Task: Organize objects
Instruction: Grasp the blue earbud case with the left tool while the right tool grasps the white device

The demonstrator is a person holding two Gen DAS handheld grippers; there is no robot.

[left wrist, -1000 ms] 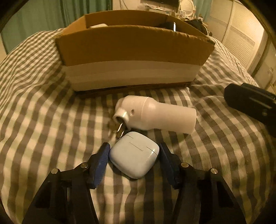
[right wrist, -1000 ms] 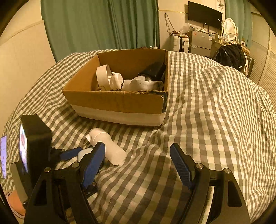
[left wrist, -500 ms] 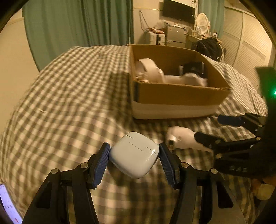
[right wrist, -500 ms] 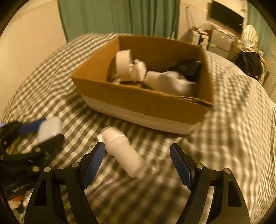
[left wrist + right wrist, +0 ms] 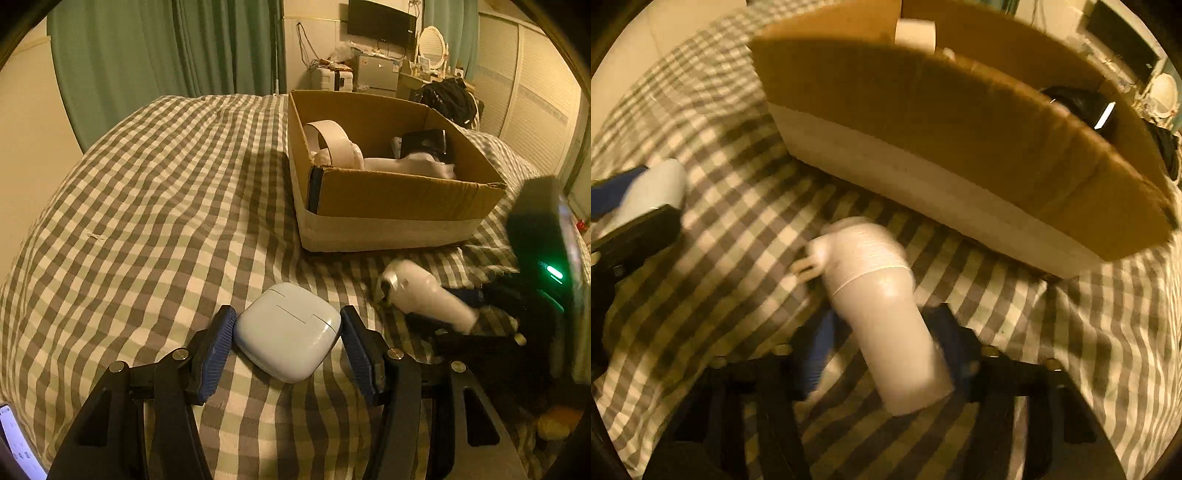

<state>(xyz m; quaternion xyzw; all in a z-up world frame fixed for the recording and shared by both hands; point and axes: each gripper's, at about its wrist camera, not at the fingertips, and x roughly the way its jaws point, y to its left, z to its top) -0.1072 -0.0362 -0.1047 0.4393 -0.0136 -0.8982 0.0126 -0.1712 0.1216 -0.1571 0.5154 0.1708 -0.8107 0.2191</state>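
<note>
My left gripper [image 5: 287, 345] is shut on a pale blue earbuds case [image 5: 288, 331] and holds it above the checked bedspread. It also shows at the left edge of the right wrist view [image 5: 646, 192]. My right gripper [image 5: 882, 350] straddles a white cylindrical device [image 5: 882, 314] lying on the bed, its blue pads close on either side; the view is blurred. The same device shows in the left wrist view [image 5: 424, 295]. An open cardboard box [image 5: 391, 199] stands behind, holding white items and a black one.
The checked bedspread [image 5: 147, 206] stretches wide to the left of the box. Green curtains [image 5: 166, 48] hang behind the bed. A fridge, a TV and a black bag stand at the far wall. The box's front wall [image 5: 942, 122] is close ahead of the right gripper.
My left gripper lifted the earbuds case off the bed and swung left. My right gripper dropped down and forward over the white device and narrowed around it.
</note>
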